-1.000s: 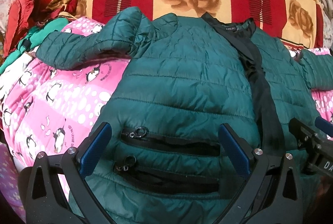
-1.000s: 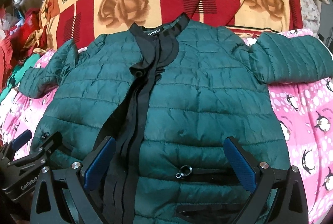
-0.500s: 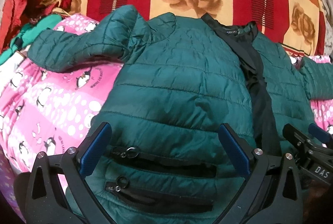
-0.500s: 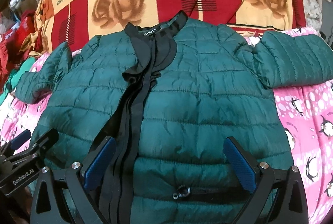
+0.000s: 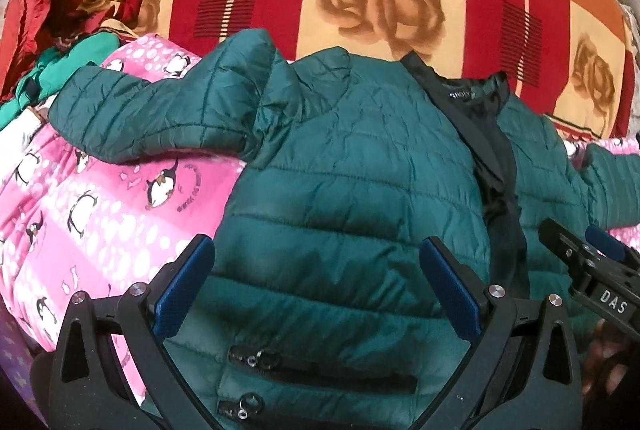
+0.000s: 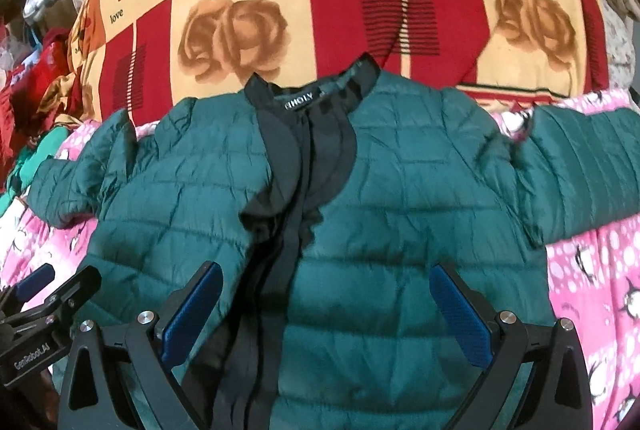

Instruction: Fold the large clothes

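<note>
A dark green quilted jacket [image 5: 352,182] with a black front placket and collar lies face up on a pink penguin blanket [image 5: 92,214]. It also shows in the right wrist view [image 6: 408,214]. Its sleeves spread out to the left [image 5: 160,110] and to the right [image 6: 580,170]. My left gripper [image 5: 316,270] is open and empty above the jacket's lower left panel, near two zipped pockets [image 5: 320,374]. My right gripper [image 6: 326,294] is open and empty above the lower front, beside the black placket [image 6: 288,230].
A red, orange and cream rose-patterned quilt [image 6: 320,14] is piled behind the jacket. Red and green clothes [image 5: 60,22] are heaped at the far left. The pink blanket [image 6: 592,290] extends on both sides of the jacket.
Both grippers have moved forward along the jacket toward the collar, still open. The pocket zips have slid lower in the left wrist view and out of the right wrist view.
</note>
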Available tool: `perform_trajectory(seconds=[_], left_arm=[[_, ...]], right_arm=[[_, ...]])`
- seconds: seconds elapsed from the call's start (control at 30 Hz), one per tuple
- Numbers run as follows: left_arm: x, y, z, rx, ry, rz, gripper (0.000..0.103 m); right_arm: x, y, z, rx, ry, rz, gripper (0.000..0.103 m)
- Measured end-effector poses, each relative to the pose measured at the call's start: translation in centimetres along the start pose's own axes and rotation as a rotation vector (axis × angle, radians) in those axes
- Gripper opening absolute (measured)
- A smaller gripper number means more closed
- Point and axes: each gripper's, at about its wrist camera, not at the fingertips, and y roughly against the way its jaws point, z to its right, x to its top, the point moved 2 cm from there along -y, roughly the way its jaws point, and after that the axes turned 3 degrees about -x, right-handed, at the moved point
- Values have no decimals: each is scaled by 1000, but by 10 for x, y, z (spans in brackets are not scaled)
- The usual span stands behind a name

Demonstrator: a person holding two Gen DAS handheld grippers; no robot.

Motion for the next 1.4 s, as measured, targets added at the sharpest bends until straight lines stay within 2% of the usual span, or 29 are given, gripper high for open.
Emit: perform_trajectory(seconds=[0.1, 0.27, 0.37, 0.57, 0.8, 0.93, 1.17, 1.4], left_arm=[[5, -2, 0, -3, 9, -1, 102], [8, -8, 8, 10, 5, -10, 102], [10, -10, 15, 15, 3, -12, 102], [10, -13, 23, -10, 22, -17, 102], [4, -20, 26, 4, 4, -32, 102], [1, -25, 24, -15, 26, -45, 102], [2, -30, 15, 0, 40, -48, 102], [11, -26, -22, 11, 125, -17, 102]], right_arm=[[3, -4, 2, 2, -6, 28, 103], [-3, -18, 10, 33, -22, 10, 103], [-4, -19, 15, 9, 0, 10, 103], [-4, -20, 31, 2, -40, -1, 103], [-5, -22, 36, 4, -53, -6, 103], [-6, -27, 37, 3, -55, -23, 103], [-7, -31, 37, 3, -50, -33, 103], [-10, -33, 36, 9, -45, -35, 103]])
